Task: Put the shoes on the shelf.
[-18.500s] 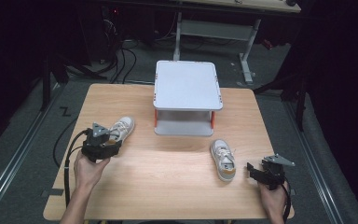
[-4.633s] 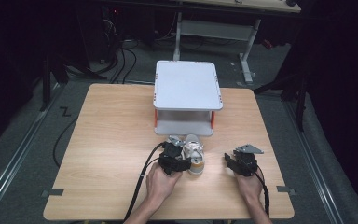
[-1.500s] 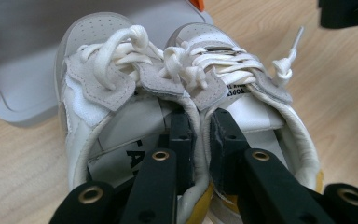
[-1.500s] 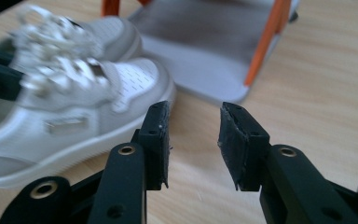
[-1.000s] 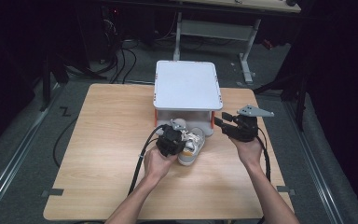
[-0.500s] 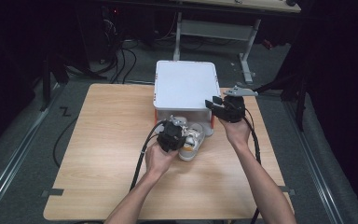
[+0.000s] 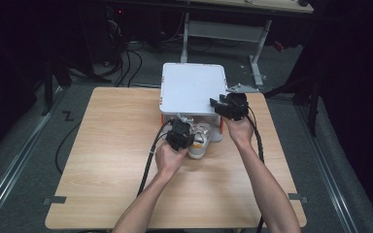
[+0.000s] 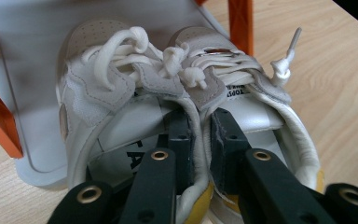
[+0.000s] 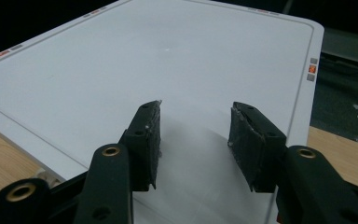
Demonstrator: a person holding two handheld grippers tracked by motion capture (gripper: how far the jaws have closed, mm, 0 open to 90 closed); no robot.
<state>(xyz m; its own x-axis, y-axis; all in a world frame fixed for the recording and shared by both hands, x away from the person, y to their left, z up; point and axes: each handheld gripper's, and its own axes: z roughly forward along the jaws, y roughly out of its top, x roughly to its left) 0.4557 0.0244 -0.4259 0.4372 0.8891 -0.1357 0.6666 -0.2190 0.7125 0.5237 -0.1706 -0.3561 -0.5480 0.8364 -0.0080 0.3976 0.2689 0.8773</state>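
Two off-white sneakers point(image 7: 201, 141) lie side by side at the front of the white rack point(image 7: 192, 87), their toes on its lower shelf point(image 8: 37, 60). My left gripper point(image 8: 204, 140) is shut on the inner collars of the left sneaker point(image 8: 98, 93) and the right sneaker point(image 8: 261, 107), pinching them together. In the high view the left gripper point(image 7: 190, 137) sits just in front of the rack. My right gripper point(image 7: 216, 103) hovers over the rack's top right corner. The right gripper point(image 9: 193, 135) is open, its jaws have just been opening, and nothing is between them above the rack's top point(image 9: 168, 60).
The rack has orange legs point(image 8: 240, 23) and stands at the back middle of the wooden table point(image 7: 107, 145). Black cables trail from both grippers over the table. Beyond the far edge are dark floor and a desk frame point(image 7: 223, 29).
The right gripper has moved left and away, from beside the rack to above its top. The left gripper has pushed the sneakers slightly toward the rack.
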